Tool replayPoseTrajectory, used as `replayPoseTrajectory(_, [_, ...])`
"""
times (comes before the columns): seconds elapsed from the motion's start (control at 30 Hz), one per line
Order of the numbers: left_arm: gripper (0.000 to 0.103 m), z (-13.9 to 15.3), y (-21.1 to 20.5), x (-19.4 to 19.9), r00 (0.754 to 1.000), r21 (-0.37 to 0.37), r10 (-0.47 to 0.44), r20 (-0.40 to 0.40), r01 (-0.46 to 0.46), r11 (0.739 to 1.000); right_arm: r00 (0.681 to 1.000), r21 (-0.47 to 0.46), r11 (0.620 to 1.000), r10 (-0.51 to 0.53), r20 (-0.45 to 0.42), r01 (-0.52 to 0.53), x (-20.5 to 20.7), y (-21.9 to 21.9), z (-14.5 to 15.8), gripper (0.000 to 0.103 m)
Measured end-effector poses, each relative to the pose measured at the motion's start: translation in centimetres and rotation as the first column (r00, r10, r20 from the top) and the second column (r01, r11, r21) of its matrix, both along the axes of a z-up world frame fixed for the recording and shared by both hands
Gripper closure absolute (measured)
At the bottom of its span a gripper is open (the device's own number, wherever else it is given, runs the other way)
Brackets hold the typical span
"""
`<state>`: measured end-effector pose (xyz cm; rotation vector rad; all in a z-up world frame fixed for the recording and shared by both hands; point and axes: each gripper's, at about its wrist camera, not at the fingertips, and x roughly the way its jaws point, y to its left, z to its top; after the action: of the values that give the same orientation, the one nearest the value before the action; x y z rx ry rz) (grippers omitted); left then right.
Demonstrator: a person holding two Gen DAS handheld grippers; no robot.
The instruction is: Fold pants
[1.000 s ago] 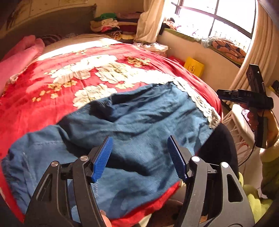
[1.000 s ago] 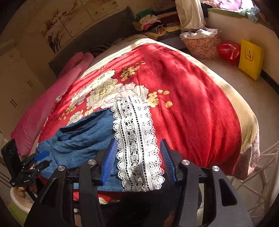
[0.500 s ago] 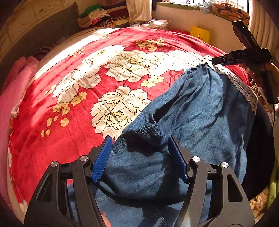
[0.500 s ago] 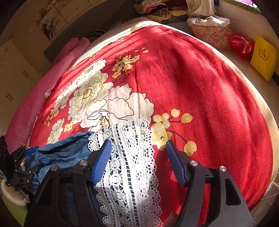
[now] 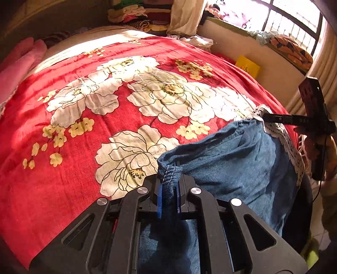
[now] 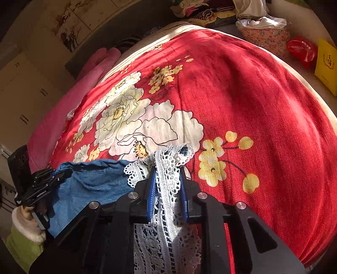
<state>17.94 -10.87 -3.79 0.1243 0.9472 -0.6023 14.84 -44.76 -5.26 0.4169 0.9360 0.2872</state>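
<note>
Blue denim pants [image 5: 236, 160] with a white lace trim [image 6: 168, 175] hang between my two grippers at the near edge of the bed. My left gripper [image 5: 169, 183] is shut on a stitched denim edge of the pants. My right gripper [image 6: 167, 185] is shut on the lace trim. In the left wrist view the right gripper [image 5: 273, 119] holds the lace corner at the right. In the right wrist view the left gripper [image 6: 56, 175] holds the denim [image 6: 94, 183] at the lower left. The lower part of the pants is hidden behind the grippers.
A red blanket with white and yellow flowers [image 5: 105, 105] covers the bed. A pink blanket [image 6: 69, 109] lies along its far side. Stacked clothes [image 5: 130, 14] sit at the head. A yellow box [image 5: 247, 66], red bag [image 6: 302, 50] and cloth basket [image 6: 265, 35] stand beside the bed.
Both grippers went from open to shut, the left on the denim edge, the right on the lace trim. The pants have been drawn up off the blanket between them.
</note>
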Motion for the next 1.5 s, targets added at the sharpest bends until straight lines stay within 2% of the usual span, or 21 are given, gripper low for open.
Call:
replayPoseTrajectory(0.13, [0.100, 0.6, 0.0, 1.0, 1.000, -0.021, 0.028, -0.002, -0.028, 0.999, 0.995, -0.001, 1.000, 0.012, 0.101, -0.012, -0.1, 0.2, 3.0, 0.087])
replayPoseTrajectory(0.23, [0.100, 1.0, 0.6, 2.2, 0.996, -0.056, 0.090, -0.010, -0.090, 0.994, 0.990, -0.019, 1.000, 0.017, 0.141, -0.015, 1.4, 0.2, 4.8, 0.087])
replayPoseTrajectory(0.33, [0.100, 1.2, 1.1, 3.7, 0.990, -0.119, 0.140, -0.036, -0.143, 0.983, 0.993, -0.058, 0.998, 0.010, 0.116, -0.003, 3.7, 0.0, 4.6, 0.087])
replayPoseTrajectory(0.47, [0.099, -0.5, 0.3, 5.0, 0.984, -0.068, 0.170, -0.060, -0.174, 0.982, 1.000, -0.100, 0.995, -0.003, 0.012, 0.004, 6.0, 0.1, 1.0, 0.086])
replayPoseTrajectory(0.53, [0.099, -1.5, 0.5, 5.2, 0.981, -0.073, 0.176, -0.079, -0.181, 0.981, 1.000, -0.117, 0.993, -0.019, 0.002, 0.019, 6.0, 0.1, -0.2, 0.078])
replayPoseTrajectory(0.6, [0.094, -1.5, 1.1, 4.8, 0.981, -0.093, 0.178, -0.080, -0.185, 0.978, 1.000, -0.111, 0.994, -0.026, 0.000, 0.026, 5.4, -0.3, -0.1, 0.064])
replayPoseTrajectory(0.73, [0.083, -0.1, 2.5, 3.7, 0.980, -0.136, 0.193, -0.046, -0.198, 0.971, 0.995, -0.174, 0.983, -0.034, 0.093, 0.050, 3.7, -0.8, 2.8, 0.059])
replayPoseTrajectory(0.8, [0.082, 0.3, 2.9, 3.2, 0.979, -0.136, 0.201, -0.024, -0.203, 0.970, 0.993, -0.196, 0.980, 0.002, 0.121, 0.021, 3.7, -0.4, 4.0, 0.052])
replayPoseTrajectory(0.97, [0.079, 0.7, 2.8, 2.2, 0.982, -0.128, 0.188, 0.001, -0.187, 0.974, 0.990, -0.253, 0.966, 0.081, 0.116, -0.049, 6.1, 0.9, 4.0, 0.051])
replayPoseTrajectory(1.1, [0.075, 0.6, 1.8, 1.9, 0.988, -0.083, 0.149, 0.033, -0.145, 0.986, 0.970, -0.325, 0.928, 0.223, 0.099, -0.180, 7.6, 3.7, 3.1, 0.051])
replayPoseTrajectory(1.13, [0.075, 0.5, 1.4, 2.0, 0.989, -0.065, 0.143, 0.035, -0.141, 0.988, 0.968, -0.354, 0.913, 0.241, 0.073, -0.200, 8.1, 4.3, 2.6, 0.051])
replayPoseTrajectory(1.17, [0.075, 0.1, 1.1, 2.3, 0.990, -0.045, 0.139, 0.028, -0.138, 0.989, 0.970, -0.383, 0.900, 0.239, 0.037, -0.207, 8.5, 4.6, 1.9, 0.061])
replayPoseTrajectory(1.2, [0.075, -0.3, 0.8, 2.6, 0.990, -0.021, 0.140, 0.019, -0.140, 0.990, 0.972, -0.397, 0.893, 0.234, 0.005, -0.213, 8.8, 4.8, 1.3, 0.086])
replayPoseTrajectory(1.27, [0.092, -1.1, 0.5, 3.4, 0.988, 0.013, 0.157, 0.009, -0.157, 0.988, 0.974, -0.371, 0.904, 0.227, -0.003, -0.211, 8.6, 4.6, 1.0, 0.088])
replayPoseTrajectory(1.4, [0.093, -1.4, 0.5, 4.3, 0.985, -0.023, 0.175, 0.002, -0.175, 0.984, 0.990, -0.329, 0.940, 0.119, 0.074, -0.088, 7.1, 2.8, 2.7, 0.090])
replayPoseTrajectory(1.43, [0.093, -1.5, 0.3, 4.5, 0.984, -0.022, 0.180, 0.004, -0.180, 0.983, 0.990, -0.332, 0.941, 0.107, 0.093, -0.071, 7.1, 2.6, 2.9, 0.090])
replayPoseTrajectory(1.5, [0.093, -1.6, 0.1, 4.8, 0.982, -0.016, 0.190, 0.014, -0.190, 0.982, 0.993, -0.347, 0.936, 0.090, 0.077, -0.058, 7.9, 2.5, 2.3, 0.089])
